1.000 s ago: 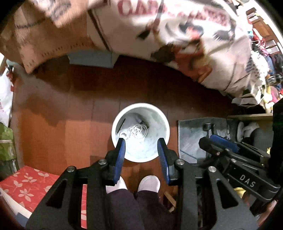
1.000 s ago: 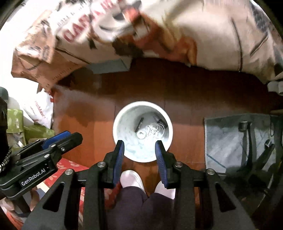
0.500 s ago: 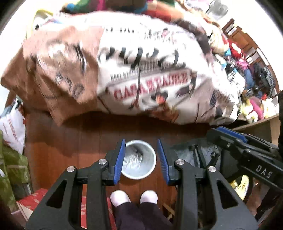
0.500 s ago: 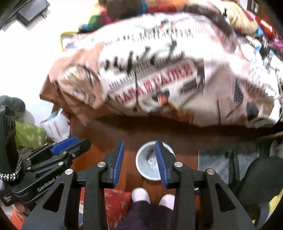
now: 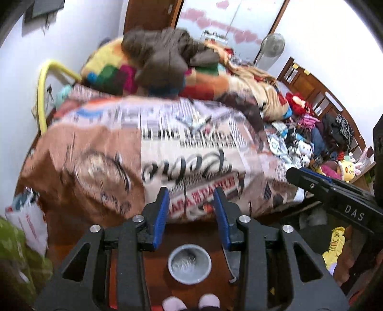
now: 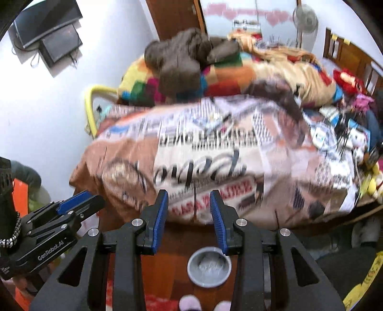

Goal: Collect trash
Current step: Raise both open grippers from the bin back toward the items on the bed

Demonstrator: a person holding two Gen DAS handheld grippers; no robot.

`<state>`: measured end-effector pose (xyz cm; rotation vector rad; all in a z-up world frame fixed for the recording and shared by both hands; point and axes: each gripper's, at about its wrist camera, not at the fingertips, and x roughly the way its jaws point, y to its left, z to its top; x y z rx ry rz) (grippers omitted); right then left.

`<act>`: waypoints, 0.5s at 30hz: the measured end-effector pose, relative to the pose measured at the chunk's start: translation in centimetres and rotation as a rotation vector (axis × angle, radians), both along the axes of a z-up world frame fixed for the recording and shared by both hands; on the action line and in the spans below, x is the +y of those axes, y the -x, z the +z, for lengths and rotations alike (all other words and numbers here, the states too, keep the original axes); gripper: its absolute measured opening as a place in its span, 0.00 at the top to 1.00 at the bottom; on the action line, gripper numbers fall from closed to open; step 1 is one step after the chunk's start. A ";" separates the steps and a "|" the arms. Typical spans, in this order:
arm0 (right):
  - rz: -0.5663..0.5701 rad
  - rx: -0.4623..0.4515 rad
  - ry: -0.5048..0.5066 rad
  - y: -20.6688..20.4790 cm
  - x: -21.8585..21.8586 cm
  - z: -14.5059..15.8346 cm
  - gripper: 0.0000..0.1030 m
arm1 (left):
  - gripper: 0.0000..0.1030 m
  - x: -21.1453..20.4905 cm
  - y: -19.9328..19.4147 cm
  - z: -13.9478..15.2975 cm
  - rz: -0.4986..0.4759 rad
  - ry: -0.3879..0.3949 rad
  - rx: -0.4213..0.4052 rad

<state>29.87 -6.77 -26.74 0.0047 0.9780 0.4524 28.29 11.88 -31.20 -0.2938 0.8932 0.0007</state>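
A round grey-white trash bin [image 5: 189, 265] stands on the red-brown floor far below, with pale scraps inside; it also shows in the right wrist view [image 6: 209, 266]. My left gripper [image 5: 191, 206] is open and empty, held high and pointing at the bed. My right gripper [image 6: 189, 203] is open and empty too, beside it. Each gripper shows in the other's view: the right one [image 5: 335, 198] at the right edge, the left one [image 6: 55, 224] at the left edge. A small clear wrapper-like scrap [image 5: 197, 120] lies on the bed cover; it is blurred.
A bed with a newspaper-print cover [image 5: 186, 153] fills the middle, with a brown jacket [image 5: 165, 57] and a colourful blanket piled behind. Toys and clothes [image 5: 311, 138] lie at right. A white plastic bag [image 5: 28, 220] sits at left. A fan [image 6: 305, 21] stands behind.
Both grippers have lifted and tilted up from right over the bin to face the bed. The bin has shrunk to a small circle low in both views. Both jaws stayed open.
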 end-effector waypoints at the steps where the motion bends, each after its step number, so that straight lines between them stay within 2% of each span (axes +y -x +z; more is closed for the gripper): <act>1: -0.006 -0.015 -0.006 -0.2 0.0 0.3 0.68 | 0.57 0.2 -0.3 0.2 0.007 -0.007 -0.013; 3: -0.017 -0.042 -0.017 -0.9 0.0 0.6 0.68 | 0.51 0.3 -1.2 0.3 0.021 -0.006 -0.031; 6: -0.027 -0.041 -0.040 -2.1 -0.4 0.4 0.67 | 0.51 0.1 -2.6 0.1 0.029 -0.002 -0.036; 8: -0.034 -0.032 -0.045 -2.8 -0.9 0.2 0.64 | 0.50 -0.4 -3.6 -0.2 0.036 -0.002 -0.026; 10: -0.042 -0.030 -0.046 -3.9 -1.6 -0.3 0.53 | 0.50 -0.9 -4.6 -0.3 0.031 0.005 -0.021; 11: -0.047 -0.033 -0.047 -4.5 -2.0 -0.5 0.51 | 0.50 -1.3 -5.3 -0.4 0.028 0.004 -0.019; 15: -0.051 -0.040 -0.081 -7.3 -3.7 -1.0 0.50 | 0.46 -2.8 -8.0 -0.1 0.035 -0.020 -0.015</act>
